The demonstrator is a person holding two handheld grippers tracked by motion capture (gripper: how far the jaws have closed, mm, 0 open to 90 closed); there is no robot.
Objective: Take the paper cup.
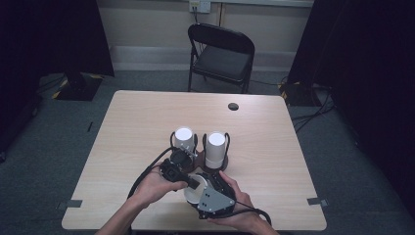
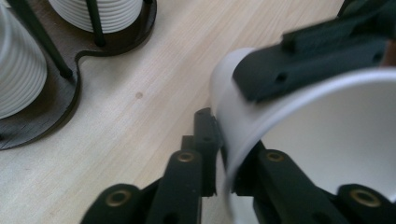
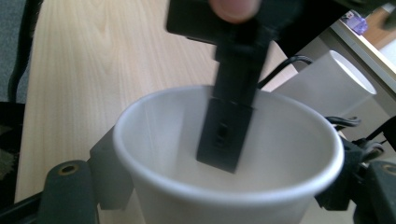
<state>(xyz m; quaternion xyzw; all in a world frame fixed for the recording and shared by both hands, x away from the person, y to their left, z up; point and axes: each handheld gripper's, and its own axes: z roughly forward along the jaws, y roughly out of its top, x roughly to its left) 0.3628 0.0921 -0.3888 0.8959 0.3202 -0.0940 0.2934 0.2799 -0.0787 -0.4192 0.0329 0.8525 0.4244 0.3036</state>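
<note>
Right now your right tongs (image 3: 224, 186) clasp the white paper cup (image 3: 261, 140) around its wall, jaws partly closed, so it sits steady near the table's (image 1: 274, 147) front edge. Your left tongs (image 2: 224, 154) pinch the cup's rim, one jaw inside, seemingly to peel it apart, just short of the stand (image 2: 56, 100) holding two cup stacks (image 1: 215, 147).

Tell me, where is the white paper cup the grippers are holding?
In the high view, the white paper cup sits near the table's front edge, between both grippers, just in front of the dark rack with two cup stacks.
</note>
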